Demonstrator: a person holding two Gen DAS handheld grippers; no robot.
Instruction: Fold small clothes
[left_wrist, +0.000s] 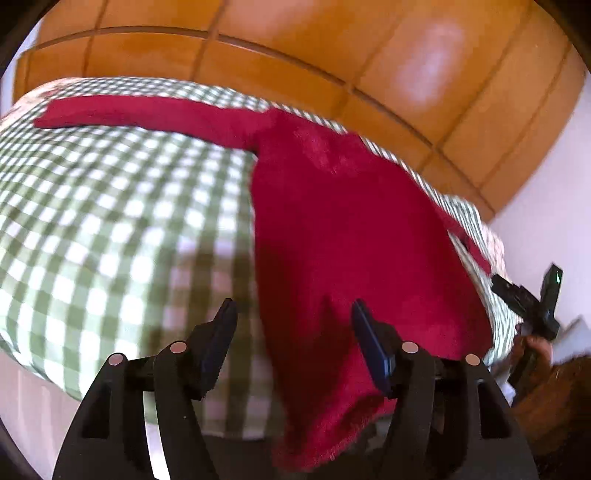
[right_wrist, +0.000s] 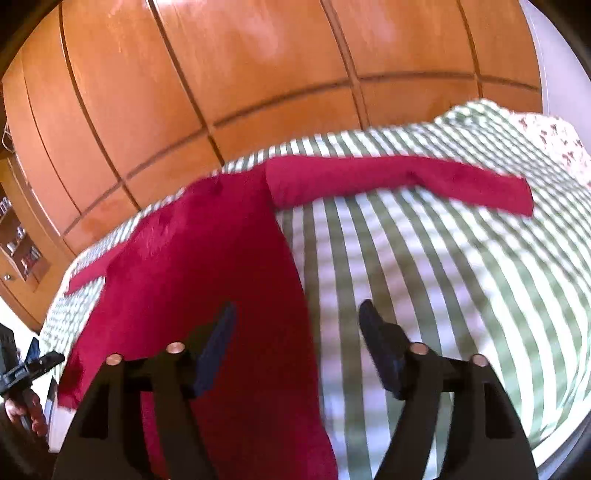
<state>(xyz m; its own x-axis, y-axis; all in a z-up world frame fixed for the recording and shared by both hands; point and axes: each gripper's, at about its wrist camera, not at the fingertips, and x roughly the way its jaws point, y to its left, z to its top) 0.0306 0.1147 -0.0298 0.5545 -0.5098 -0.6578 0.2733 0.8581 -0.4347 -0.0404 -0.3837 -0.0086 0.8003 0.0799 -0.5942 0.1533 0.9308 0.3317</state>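
Note:
A red long-sleeved top (left_wrist: 351, 229) lies flat on the green-and-white checked bedspread (left_wrist: 110, 221), its hem hanging over the near edge of the bed. One sleeve (left_wrist: 147, 114) stretches out to the left in the left wrist view. The opposite sleeve (right_wrist: 406, 181) stretches out to the right in the right wrist view. My left gripper (left_wrist: 292, 306) is open just above the top's (right_wrist: 207, 266) left side edge near the hem, holding nothing. My right gripper (right_wrist: 297, 307) is open above the right side edge, with nothing in it either.
A wooden wardrobe (right_wrist: 221, 92) rises close behind the bed. A floral pillow (right_wrist: 554, 144) lies at the far right corner. A hand (right_wrist: 26, 410) shows at the lower left edge of the right wrist view. The white wall (left_wrist: 546, 206) is beside the bed.

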